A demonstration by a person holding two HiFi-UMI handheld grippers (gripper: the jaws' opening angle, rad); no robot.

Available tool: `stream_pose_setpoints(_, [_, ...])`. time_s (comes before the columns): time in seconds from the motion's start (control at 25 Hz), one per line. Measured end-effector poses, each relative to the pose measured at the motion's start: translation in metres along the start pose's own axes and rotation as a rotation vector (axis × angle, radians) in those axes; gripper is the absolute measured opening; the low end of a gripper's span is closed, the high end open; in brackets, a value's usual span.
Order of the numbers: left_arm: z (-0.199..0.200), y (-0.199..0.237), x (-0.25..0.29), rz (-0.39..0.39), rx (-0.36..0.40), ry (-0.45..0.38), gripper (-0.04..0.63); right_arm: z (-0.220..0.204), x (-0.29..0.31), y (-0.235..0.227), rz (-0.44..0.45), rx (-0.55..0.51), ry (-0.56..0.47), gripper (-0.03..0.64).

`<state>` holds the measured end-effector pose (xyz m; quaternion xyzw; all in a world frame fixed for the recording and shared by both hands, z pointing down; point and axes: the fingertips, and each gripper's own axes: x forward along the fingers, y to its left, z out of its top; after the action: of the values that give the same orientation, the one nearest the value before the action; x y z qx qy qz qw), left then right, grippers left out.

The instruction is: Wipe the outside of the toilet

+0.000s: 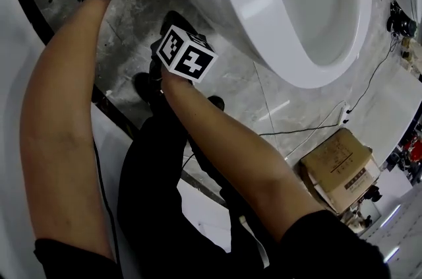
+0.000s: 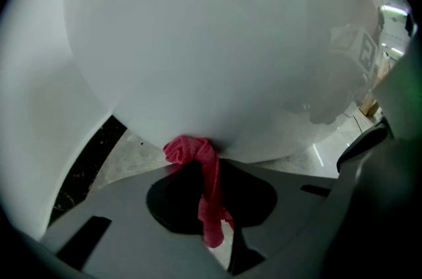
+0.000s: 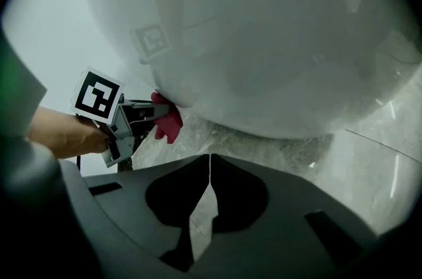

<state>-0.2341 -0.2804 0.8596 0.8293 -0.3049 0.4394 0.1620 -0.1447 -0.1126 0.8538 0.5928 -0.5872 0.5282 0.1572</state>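
Two claws sit low beside the glossy, rounded white toilet. The left claw pinches a crumpled red cloth against the bowl's curved outside, its tail drooping downward. The right claw is closed and empty.

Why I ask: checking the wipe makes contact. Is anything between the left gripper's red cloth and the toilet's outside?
Nothing visible does. The left gripper is shut on the red cloth, its bunched end against the outside of the toilet. The right gripper, shut and empty, sits aside.
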Motion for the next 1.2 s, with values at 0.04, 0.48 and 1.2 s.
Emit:
stream_pose_setpoints(0.04, [-0.003, -0.013, 0.002, -0.010, 0.000, 0.006, 0.060, -0.004, -0.005, -0.011, -0.009, 0.008, 0.005, 0.035])
stream_pose_setpoints(0.48, [-0.015, -0.148, 0.025, -0.094, -0.072, 0.025, 0.060, -0.029, -0.064, -0.116, -0.107, 0.049, 0.026, 0.035])
stream_pose_setpoints(1.2, [0.007, -0.320, 0.052, -0.245, -0.323, -0.016, 0.058, -0.026, -0.120, -0.231, -0.231, 0.083, 0.013, 0.035])
